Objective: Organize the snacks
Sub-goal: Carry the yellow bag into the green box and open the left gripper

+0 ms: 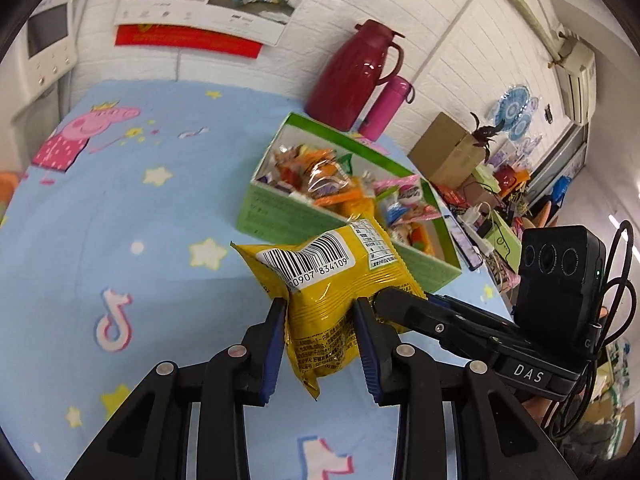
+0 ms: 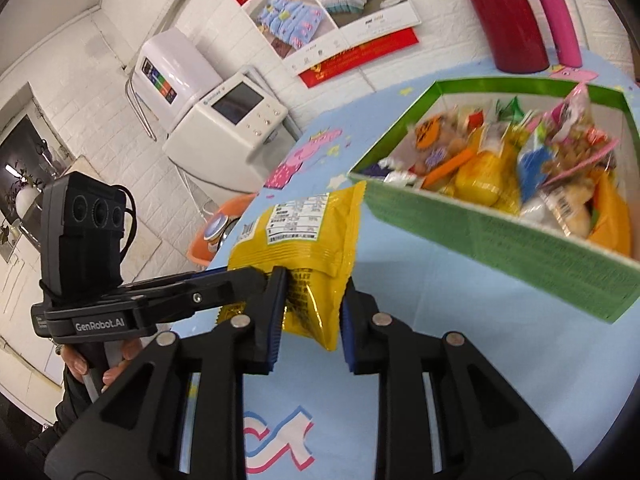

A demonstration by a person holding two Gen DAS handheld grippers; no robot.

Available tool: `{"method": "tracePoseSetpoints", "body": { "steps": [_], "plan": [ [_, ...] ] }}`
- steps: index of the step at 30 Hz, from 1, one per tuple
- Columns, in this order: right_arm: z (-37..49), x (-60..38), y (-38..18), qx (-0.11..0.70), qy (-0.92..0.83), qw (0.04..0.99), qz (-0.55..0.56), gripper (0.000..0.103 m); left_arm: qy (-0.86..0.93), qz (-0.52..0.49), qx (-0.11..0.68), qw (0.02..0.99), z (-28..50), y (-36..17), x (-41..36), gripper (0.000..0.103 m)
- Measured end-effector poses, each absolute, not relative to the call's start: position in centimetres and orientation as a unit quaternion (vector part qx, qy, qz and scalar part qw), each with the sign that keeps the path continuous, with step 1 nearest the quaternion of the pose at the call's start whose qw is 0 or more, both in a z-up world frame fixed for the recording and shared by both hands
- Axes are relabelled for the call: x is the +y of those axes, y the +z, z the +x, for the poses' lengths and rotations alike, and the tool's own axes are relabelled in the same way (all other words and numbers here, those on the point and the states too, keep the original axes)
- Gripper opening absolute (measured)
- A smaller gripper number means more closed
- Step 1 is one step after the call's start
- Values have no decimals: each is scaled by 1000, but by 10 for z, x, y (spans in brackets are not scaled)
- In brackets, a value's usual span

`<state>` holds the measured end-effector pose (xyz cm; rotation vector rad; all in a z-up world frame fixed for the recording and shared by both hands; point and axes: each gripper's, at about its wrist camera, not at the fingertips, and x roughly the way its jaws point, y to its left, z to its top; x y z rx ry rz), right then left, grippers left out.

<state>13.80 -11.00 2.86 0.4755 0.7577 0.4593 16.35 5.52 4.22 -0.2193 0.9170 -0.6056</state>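
A yellow snack bag hangs above the blue tablecloth, just in front of a green cardboard box filled with several mixed snack packets. My left gripper is shut on the bag's lower half, blue pads pressing both sides. The right gripper reaches in from the right and touches the same bag. In the right wrist view the right gripper pinches the yellow bag at its lower corner, the left gripper grips it from the left, and the green box sits to the right.
A dark red thermos jug and a pink bottle stand behind the box by the white wall. White machines stand past the table's left edge. A cluttered shelf with a brown carton lies to the right. A hand holds the left gripper's handle.
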Motion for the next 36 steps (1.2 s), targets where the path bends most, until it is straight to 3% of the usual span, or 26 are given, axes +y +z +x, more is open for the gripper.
{"method": "tracePoseSetpoints", "body": {
  "steps": [8, 21, 22, 23, 24, 25, 26, 27, 36],
  "plan": [
    [167, -169, 57, 324, 163, 905, 224, 27, -319, -84, 411, 850, 223, 70, -10, 34],
    [234, -226, 45, 337, 117, 909, 217, 29, -310, -70, 428, 846, 308, 57, -65, 34],
    [238, -226, 43, 340, 114, 910, 210, 29, -302, -64, 427, 850, 311, 56, -66, 36],
    [241, -227, 42, 340, 110, 912, 200, 29, -288, -54, 423, 857, 314, 55, -67, 45],
    [242, -226, 42, 339, 108, 916, 186, 44, -273, -46, 422, 863, 316, 53, -65, 54],
    [241, -225, 41, 337, 99, 920, 172, 66, -257, -42, 420, 869, 317, 51, -64, 75],
    [238, -225, 42, 326, 86, 928, 158, 73, -239, -43, 411, 879, 316, 50, -59, 85],
    [234, -225, 42, 316, 78, 934, 147, 79, -226, -47, 399, 888, 314, 50, -54, 86],
    [215, -224, 42, 311, 66, 939, 131, 84, -190, -31, 395, 898, 292, 46, -42, 88]
  ]
}}
